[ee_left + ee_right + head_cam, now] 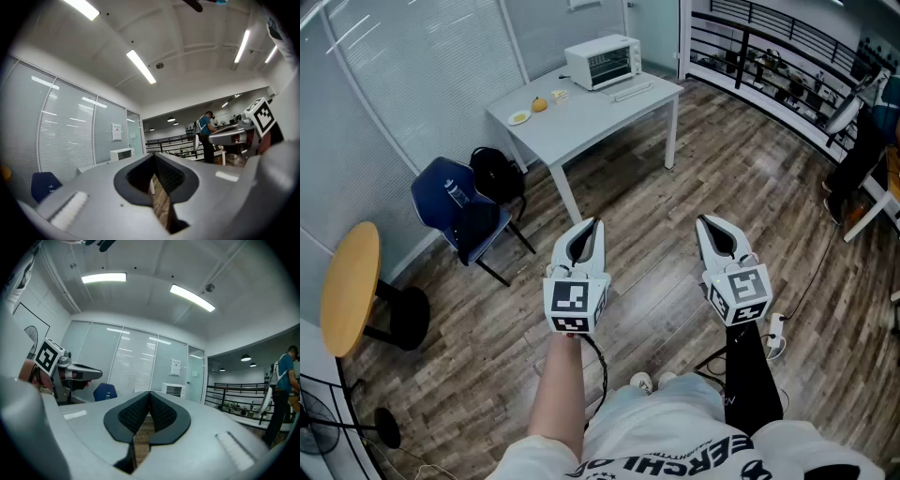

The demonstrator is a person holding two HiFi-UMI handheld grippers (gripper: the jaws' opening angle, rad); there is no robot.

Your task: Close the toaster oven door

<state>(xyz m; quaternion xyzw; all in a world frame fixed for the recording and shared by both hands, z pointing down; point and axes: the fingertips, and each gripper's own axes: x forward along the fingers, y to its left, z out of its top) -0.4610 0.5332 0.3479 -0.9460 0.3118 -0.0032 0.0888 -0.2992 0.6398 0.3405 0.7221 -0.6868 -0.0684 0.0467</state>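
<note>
A white toaster oven (604, 61) stands at the far end of a white table (591, 117) across the room; its glass door faces the table front and looks upright. It shows small in the left gripper view as the toaster oven (122, 153) and in the right gripper view as the toaster oven (174, 390). My left gripper (596, 222) and right gripper (700, 220) hang side by side over the wooden floor, well short of the table. Both are shut with tips touching and nothing held.
On the table lie a small plate (519, 117), an orange fruit (540, 104) and a flat tray (633, 91). A blue chair (457, 208) with a black bag (497, 174) stands left of the table, a round wooden table (349, 286) further left. A black railing (787, 84) runs at right, a person (205, 137) beyond.
</note>
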